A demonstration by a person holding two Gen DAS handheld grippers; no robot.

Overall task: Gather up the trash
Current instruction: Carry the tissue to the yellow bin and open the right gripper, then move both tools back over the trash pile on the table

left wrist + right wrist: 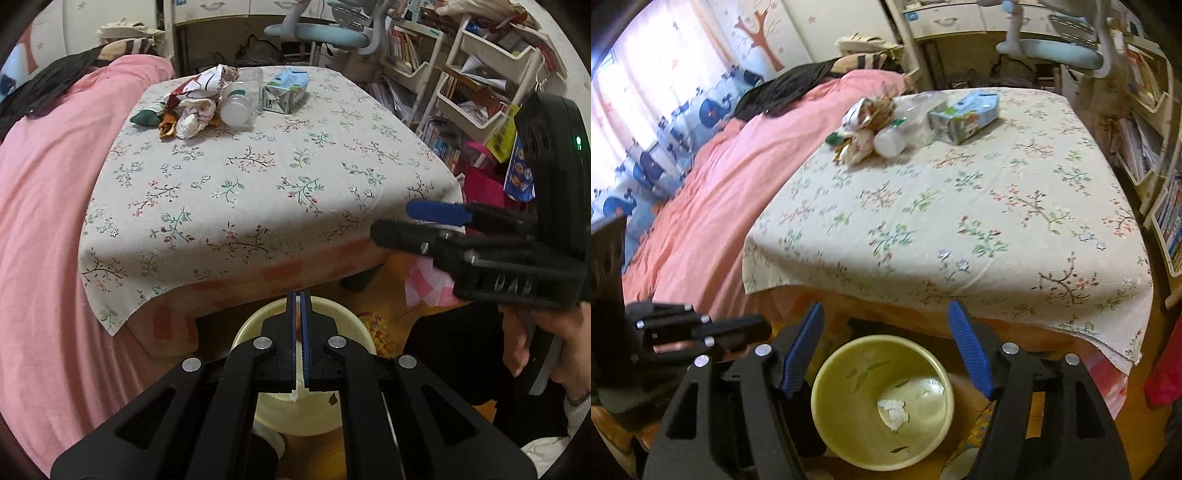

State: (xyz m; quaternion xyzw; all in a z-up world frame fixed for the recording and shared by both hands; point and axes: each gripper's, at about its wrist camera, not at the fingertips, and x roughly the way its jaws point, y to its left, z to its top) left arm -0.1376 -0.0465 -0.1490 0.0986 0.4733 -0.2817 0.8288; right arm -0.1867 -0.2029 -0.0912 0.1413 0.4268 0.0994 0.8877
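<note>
Your trash pile sits far off at 11 o'clock on the worktop, the bin sits low at 6 with your right claw wide apart above it and your left claw pinched together on its rim, so tugging could tip it.

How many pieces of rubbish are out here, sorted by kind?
Cartons: 1, the juice carton.
Plastic bottles: 1, the clear bottle lying on its side.
Crumpled wrappers and paper: 1 heap; its separate pieces cannot be told apart.
Paper wads already in the bin: 1, white.
Total: 4.
</note>
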